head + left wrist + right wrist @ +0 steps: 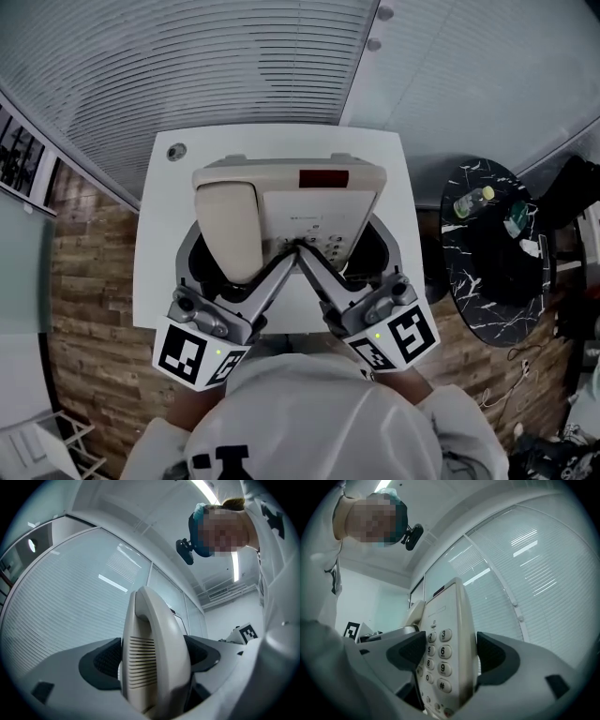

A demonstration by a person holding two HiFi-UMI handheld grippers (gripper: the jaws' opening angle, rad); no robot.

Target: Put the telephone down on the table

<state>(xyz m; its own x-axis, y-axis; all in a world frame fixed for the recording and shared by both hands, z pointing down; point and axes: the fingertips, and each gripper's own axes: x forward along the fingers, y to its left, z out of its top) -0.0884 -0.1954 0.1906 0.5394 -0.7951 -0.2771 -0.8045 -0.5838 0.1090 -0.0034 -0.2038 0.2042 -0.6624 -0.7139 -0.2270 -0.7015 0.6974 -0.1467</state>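
Observation:
A beige desk telephone (309,192) with its handset (230,220) on the cradle is held over the white table (159,234). Both grippers grip its near edge. My left gripper (239,267) is shut on the handset side. In the left gripper view the ribbed handset (150,620) fills the gap of the left gripper (153,660). My right gripper (342,262) is shut on the keypad side. The right gripper view has the number keys (443,651) between the pads of the right gripper (449,656). I cannot tell whether the telephone touches the table.
A round black marble side table (487,281) stands to the right with a bottle (473,201) on it. Wood flooring (89,272) lies to the left. Window blinds (187,66) run behind the table. A small round cap (176,151) sits in the table's far left corner.

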